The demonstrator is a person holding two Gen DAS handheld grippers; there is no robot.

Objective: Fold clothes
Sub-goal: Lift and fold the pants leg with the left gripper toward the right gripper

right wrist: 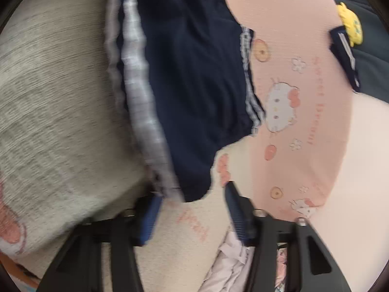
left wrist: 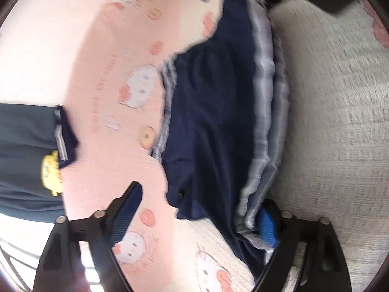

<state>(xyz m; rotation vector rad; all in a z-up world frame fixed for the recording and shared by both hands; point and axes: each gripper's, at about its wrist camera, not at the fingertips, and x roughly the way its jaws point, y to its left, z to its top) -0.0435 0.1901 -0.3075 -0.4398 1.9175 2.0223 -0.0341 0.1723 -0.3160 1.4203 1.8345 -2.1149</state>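
Note:
A navy garment (left wrist: 214,112) with pale striped trim lies folded lengthwise on the pink cartoon-print sheet (left wrist: 97,97). In the left wrist view my left gripper (left wrist: 198,216) stands open and wide, straddling the garment's near end. Its right pad (left wrist: 267,228) lies against the striped edge; the left pad (left wrist: 126,211) sits over bare sheet. In the right wrist view the same garment (right wrist: 194,85) runs away from my right gripper (right wrist: 193,191), whose jaws stand partly apart at the garment's near corner. The left pad (right wrist: 150,216) is by the striped trim (right wrist: 141,97); the pads do not press the cloth.
A grey-white knitted blanket (left wrist: 335,121) borders the garment's striped side (right wrist: 53,97). A dark teal garment with a yellow cartoon patch (left wrist: 49,172) lies across the sheet (right wrist: 350,24). Crumpled pale cloth (right wrist: 228,262) shows below the right gripper.

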